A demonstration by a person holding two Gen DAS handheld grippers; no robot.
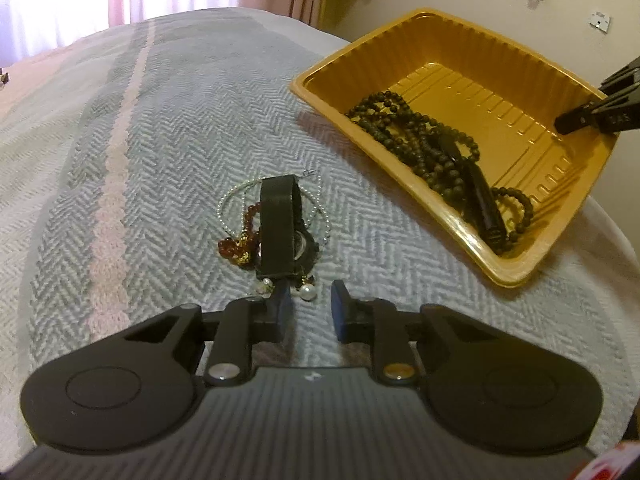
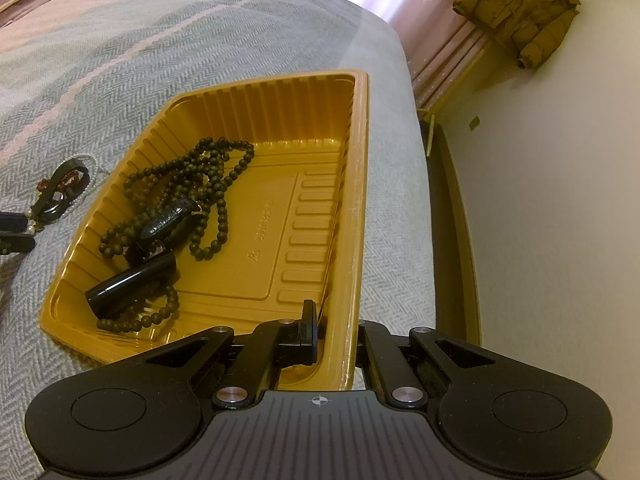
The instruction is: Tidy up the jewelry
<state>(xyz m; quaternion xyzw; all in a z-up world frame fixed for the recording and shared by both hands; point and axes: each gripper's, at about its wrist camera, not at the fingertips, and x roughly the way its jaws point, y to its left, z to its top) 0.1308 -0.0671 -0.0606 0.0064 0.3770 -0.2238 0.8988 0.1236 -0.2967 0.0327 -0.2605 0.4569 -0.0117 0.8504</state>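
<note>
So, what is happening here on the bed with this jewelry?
A person is sorting jewelry with two hand-held grippers. The right gripper is shut on the wall of the ribbed golden plastic tray, holding it on the grey herringbone bedspread. A long dark bead necklace already lies in the tray. The left gripper, jaws open, hangs just before a small pile on the bedspread: a black strap watch, red beads and white pearls.

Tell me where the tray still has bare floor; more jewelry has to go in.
The gold tray is bare along its ribbed right half, between the dark bead necklace and the wall the right tool clamps. Its left side is crowded with beads and a black cylinder. On the bedspread, the jewelry pile sits ahead of the left tool.
</note>
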